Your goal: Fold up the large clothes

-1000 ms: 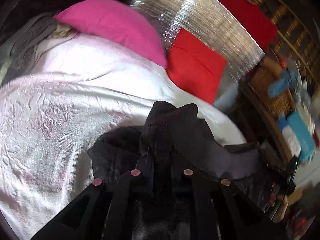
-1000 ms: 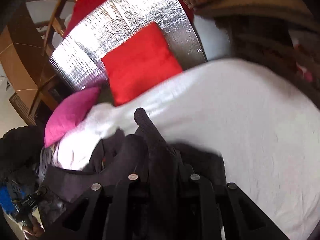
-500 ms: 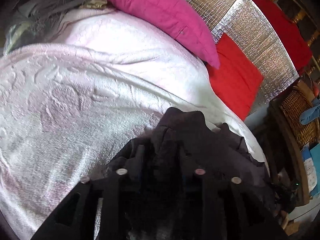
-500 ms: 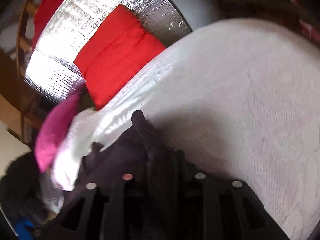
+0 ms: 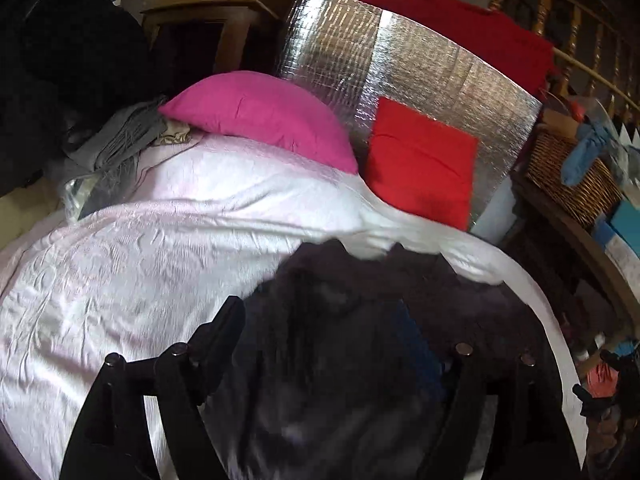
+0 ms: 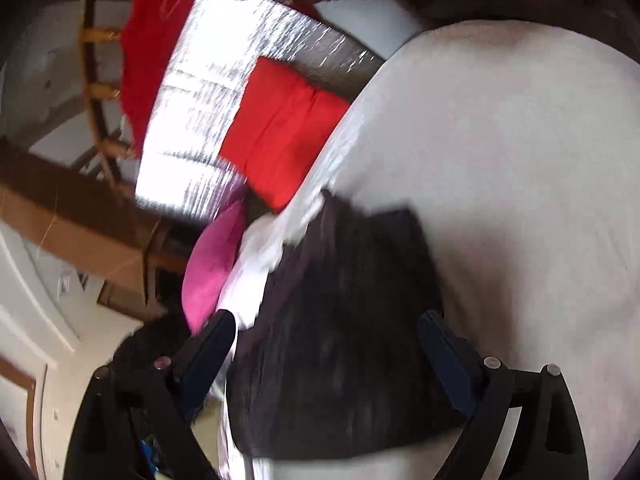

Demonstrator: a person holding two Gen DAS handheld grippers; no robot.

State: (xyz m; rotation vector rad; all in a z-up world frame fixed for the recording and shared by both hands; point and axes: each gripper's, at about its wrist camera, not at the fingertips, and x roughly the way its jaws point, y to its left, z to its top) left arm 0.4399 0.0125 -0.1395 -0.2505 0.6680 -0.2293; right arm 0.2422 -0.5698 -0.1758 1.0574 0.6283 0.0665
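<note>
A dark, nearly black garment lies bunched on the white bed cover, near the bed's edge. My left gripper hangs over it with its jaws opening wide. The left finger is clear of the cloth, and the right finger is hard to pick out against the dark fabric. In the right wrist view the same garment lies on the white cover. My right gripper is spreading too, its blue-padded fingers standing apart on either side without pressing the cloth.
A pink pillow and a red cushion lean on a silver foil panel at the bed's head. Grey cloth lies at the far left. A wicker basket and wooden railing stand to the right.
Both grippers were shut on bunched folds of the dark garment and now stand wide apart. The cloth has dropped from the jaws onto the bed. Both views have swung.
</note>
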